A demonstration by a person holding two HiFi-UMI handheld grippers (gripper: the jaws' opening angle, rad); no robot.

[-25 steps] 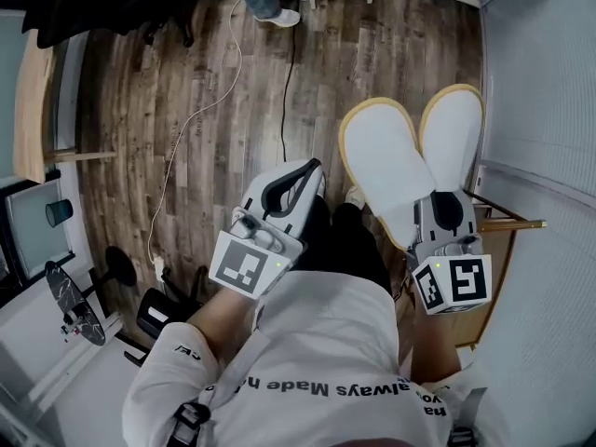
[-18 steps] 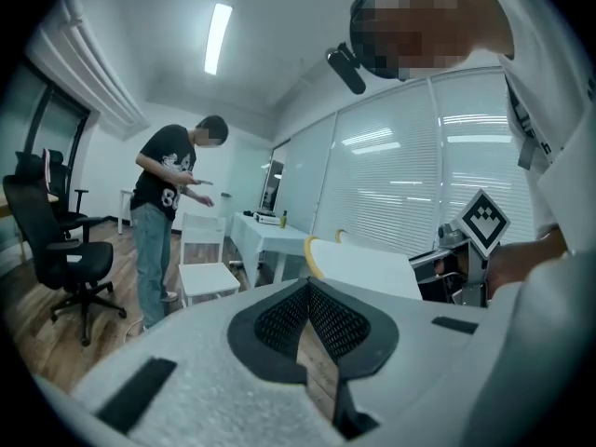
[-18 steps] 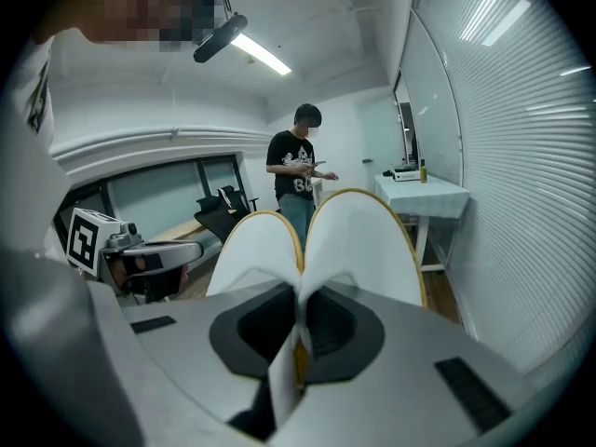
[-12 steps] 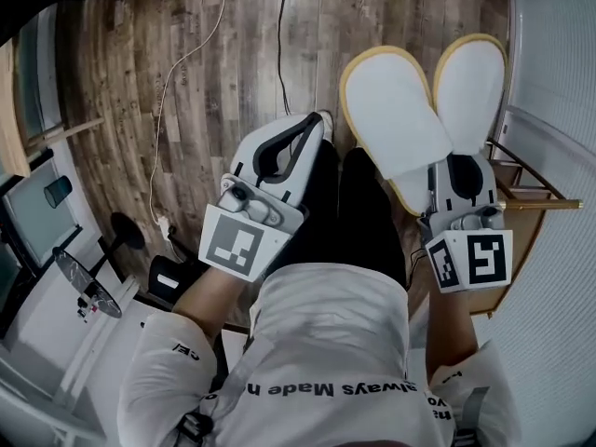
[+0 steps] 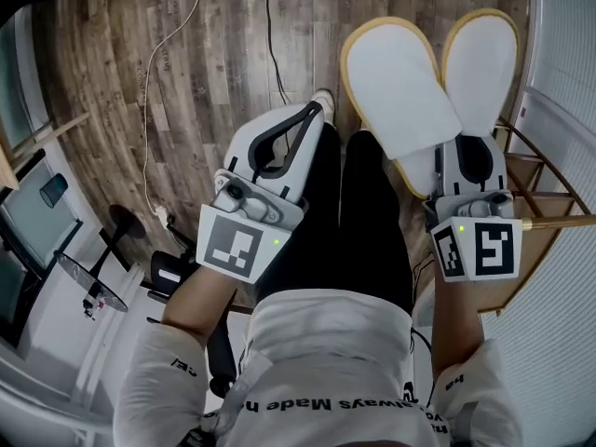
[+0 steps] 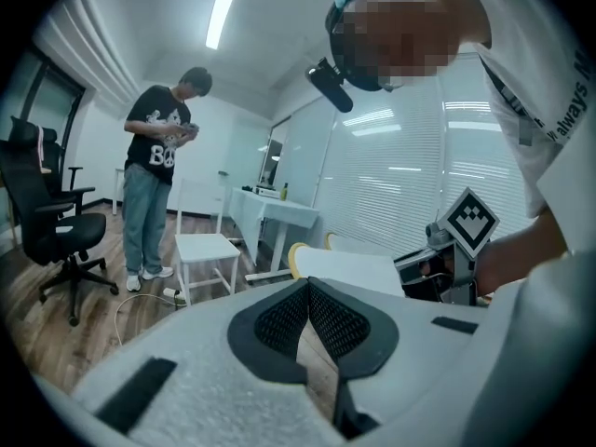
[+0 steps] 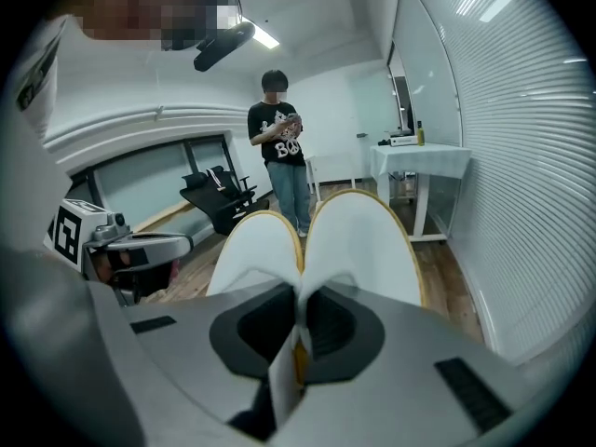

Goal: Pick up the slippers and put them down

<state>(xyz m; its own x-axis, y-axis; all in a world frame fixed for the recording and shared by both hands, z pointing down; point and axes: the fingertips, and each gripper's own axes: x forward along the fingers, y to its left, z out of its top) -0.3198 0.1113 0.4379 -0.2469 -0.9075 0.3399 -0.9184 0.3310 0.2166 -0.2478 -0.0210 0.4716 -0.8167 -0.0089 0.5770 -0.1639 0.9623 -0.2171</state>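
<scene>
The right tool (image 7: 300, 322) is clamped on the slippers (image 5: 402, 84). It pinches both heel ends at once, so one squeeze carries the pair. The two white soles fan out from it toward 12 o'clock, well above the floor (image 5: 209, 91). I think they are held by the ends so the long parts hang free and can be laid flat when the tool lets go. The left tool (image 6: 307, 285) sits at 9 o'clock from the right one, over the person's leg. Its tips are together and there is nothing in it, so it has no job here; one tool is enough for such light things. The slippers are picked up but not put down yet. A cable (image 5: 154, 59) lies on the floor at 11 o'clock, away from them.
</scene>
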